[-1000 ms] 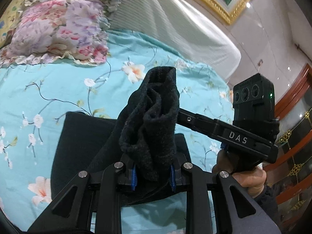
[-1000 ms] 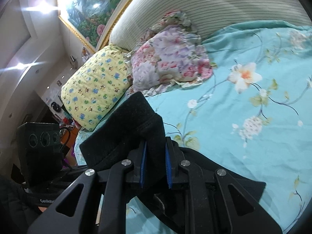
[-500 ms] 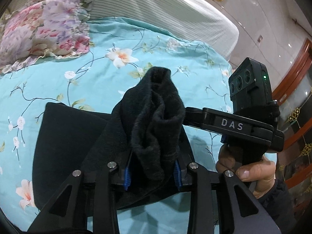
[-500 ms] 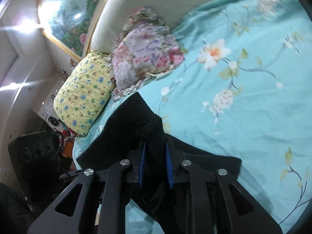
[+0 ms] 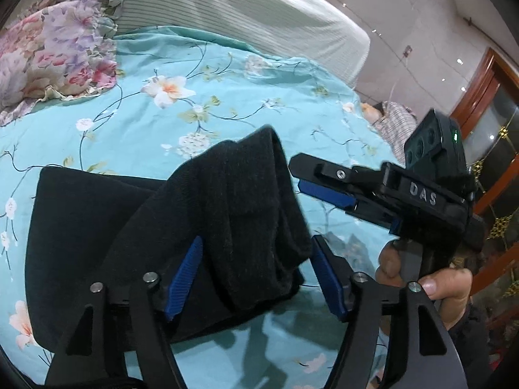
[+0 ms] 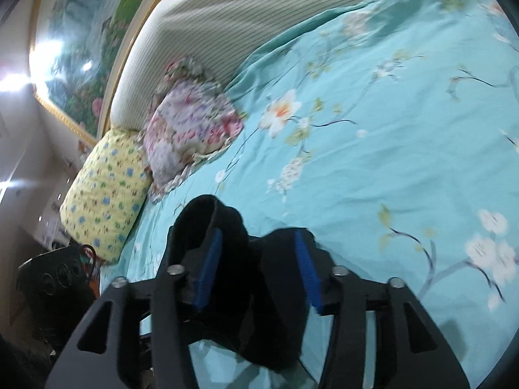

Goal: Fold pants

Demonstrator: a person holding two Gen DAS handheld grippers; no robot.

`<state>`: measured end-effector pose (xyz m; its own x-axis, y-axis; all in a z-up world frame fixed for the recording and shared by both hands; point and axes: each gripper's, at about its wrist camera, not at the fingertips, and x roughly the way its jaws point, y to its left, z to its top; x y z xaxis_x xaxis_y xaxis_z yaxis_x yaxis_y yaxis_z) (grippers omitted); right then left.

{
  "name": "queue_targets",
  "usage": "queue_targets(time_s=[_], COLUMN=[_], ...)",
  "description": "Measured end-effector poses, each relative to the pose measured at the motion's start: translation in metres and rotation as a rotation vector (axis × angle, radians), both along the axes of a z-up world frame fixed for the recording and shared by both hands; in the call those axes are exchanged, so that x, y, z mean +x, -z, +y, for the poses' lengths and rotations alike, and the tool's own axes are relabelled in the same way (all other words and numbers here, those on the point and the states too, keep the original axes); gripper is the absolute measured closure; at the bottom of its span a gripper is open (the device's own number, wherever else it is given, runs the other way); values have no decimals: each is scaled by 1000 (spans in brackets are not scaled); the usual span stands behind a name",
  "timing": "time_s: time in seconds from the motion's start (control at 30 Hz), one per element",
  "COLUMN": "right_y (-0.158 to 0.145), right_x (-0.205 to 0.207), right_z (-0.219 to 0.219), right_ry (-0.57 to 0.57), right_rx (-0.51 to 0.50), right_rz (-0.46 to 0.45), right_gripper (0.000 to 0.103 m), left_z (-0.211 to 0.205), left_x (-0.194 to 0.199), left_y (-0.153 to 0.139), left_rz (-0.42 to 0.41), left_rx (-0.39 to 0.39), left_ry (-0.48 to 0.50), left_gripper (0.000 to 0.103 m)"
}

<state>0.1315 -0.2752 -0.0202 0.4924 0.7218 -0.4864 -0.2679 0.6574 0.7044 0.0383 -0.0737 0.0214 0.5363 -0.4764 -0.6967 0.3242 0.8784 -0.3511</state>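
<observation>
The black pants [image 5: 97, 227] lie folded on the turquoise flowered bedsheet [image 5: 227, 103]. A bunched end of the pants [image 5: 253, 201] rises between the blue pads of my left gripper [image 5: 256, 272], whose jaws stand wide apart. My right gripper shows in the left wrist view [image 5: 324, 184] to the right of that bunch, open. In the right wrist view the right gripper [image 6: 259, 265] is open with black cloth [image 6: 246, 291] loose between its blue pads.
A pink flowered pillow [image 5: 48, 52] and a yellow pillow [image 6: 103, 191] lie at the head of the bed by the striped headboard [image 5: 259, 22]. A plaid cloth [image 5: 395, 123] lies at the bed's right edge. A dark wooden cabinet [image 5: 486, 103] stands beyond.
Both grippers were shut on the pants' end and held it up; now both have opened, and the cloth has sagged lower onto the folded part.
</observation>
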Motion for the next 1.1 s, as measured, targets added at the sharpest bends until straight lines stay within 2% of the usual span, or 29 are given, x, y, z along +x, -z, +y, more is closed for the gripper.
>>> queue_targets(time_s=[0.1,0.47,0.9,1.1], right_y=[-3,-15,-17,-15], right_x=[-11,-37,-62,-75], right_z=[-5,-2,18,26], right_ry=[15,50,70,89], right_rx=[23,28,-32,-62], right_rz=[-8,-31,-37,-39], right_gripper=[36,36,34,29], left_z=[1,31,73,91], left_x=[-4,-12,-19,-24], left_y=[-4,-19,-10,-6], left_rz=[13,9,65,77], left_rx=[-18,-34,-74,-85], left_ry=[20,-72,-166,-201], left_gripper=[33,28,27,26])
